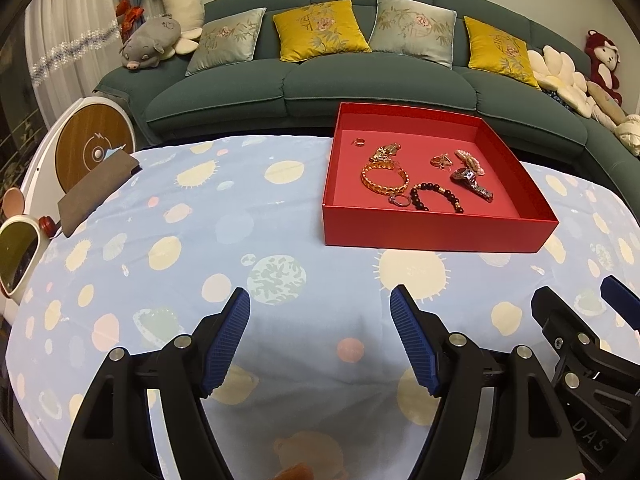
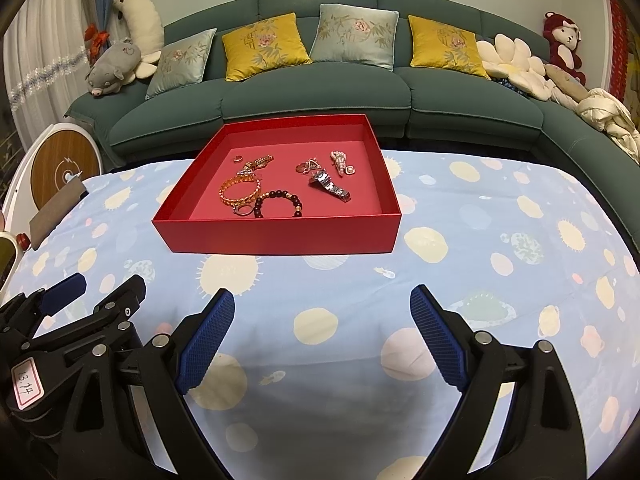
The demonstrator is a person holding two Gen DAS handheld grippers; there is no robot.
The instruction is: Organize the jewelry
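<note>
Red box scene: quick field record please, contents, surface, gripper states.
container: red box, open top, on the tablecloth
contents: gold bangle, dark bead bracelet, silver watch, pearl piece, small ring, a few smaller pieces
jewelry outside box: none visible
left gripper: open, empty, short of the box
right gripper: open, empty, short of the box
background: green sofa with cushions

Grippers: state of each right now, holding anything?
Left gripper: open, empty, over the tablecloth.
Right gripper: open, empty; jewelry all in the red box.
</note>
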